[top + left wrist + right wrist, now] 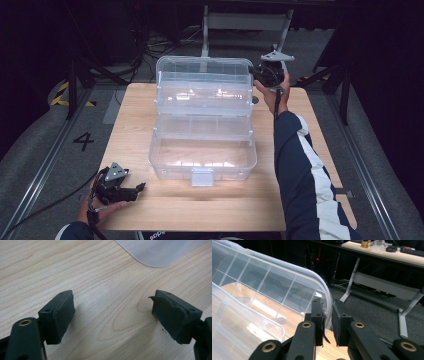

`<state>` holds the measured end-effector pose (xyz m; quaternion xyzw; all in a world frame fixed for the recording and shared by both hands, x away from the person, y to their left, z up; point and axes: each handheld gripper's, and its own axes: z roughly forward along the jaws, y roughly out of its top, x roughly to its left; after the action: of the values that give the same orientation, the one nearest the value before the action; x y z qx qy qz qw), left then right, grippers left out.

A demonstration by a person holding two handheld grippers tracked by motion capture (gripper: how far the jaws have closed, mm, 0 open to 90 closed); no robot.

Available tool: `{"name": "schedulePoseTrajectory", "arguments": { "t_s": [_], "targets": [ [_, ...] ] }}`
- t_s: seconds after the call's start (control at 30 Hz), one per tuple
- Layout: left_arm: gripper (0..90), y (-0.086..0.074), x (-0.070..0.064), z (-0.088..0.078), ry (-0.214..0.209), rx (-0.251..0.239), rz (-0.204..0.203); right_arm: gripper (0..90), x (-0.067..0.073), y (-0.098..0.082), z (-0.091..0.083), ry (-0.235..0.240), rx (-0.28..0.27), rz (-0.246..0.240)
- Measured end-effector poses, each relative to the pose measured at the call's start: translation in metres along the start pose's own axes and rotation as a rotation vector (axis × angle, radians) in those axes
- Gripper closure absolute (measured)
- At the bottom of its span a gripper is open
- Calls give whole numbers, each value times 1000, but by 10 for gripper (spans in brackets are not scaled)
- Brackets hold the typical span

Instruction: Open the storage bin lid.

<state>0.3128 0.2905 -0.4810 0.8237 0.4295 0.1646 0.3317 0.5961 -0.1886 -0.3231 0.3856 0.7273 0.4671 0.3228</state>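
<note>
Black rubber pads of the right claw (pixel 327 322) are clenched on the thin clear rim of the lid (pixel 287 287), at its far right corner. In the high view that right claw (pixel 263 75) sits at the far right of the storage box (pixel 202 150), whose lid stands raised at the far side of the desk (pixel 130 130), with the person's right hand (pixel 272 92) reaching up along the box's right side. The bite is narrow and taken at one corner only, so I judge the main risk to be the slick plastic slipping out of the pads, or the lid twisting and dragging the light box across the wood if it is swung from that corner. A tray tier below the lid could also shift or rattle with it.

The left claw (pixel 113 315) is released, its pads spread wide with nothing but bare wood between them. It rests at the near left corner of the desk, left claw (pixel 134 191) well apart from the box, whose rounded near corner shows just beyond the pads. With that hand idle, nothing steadies the box base.
</note>
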Motion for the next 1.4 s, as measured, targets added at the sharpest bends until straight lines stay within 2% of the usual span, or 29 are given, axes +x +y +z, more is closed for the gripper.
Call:
{"name": "schedulePoseTrajectory", "arguments": {
  "t_s": [0.4,0.8,1.07,1.4],
  "targets": [
    [185,0,2,0,-6,-3,14,803,-3,-9,19,-22,34,-22],
    [185,0,2,0,-17,-3,19,802,-6,-17,38,-19,87,-5],
    [185,0,3,0,-15,0,23,806,-8,-27,53,-18,141,-1],
    [185,0,3,0,-14,0,25,809,-9,-36,63,-22,189,1]
  ]
}}
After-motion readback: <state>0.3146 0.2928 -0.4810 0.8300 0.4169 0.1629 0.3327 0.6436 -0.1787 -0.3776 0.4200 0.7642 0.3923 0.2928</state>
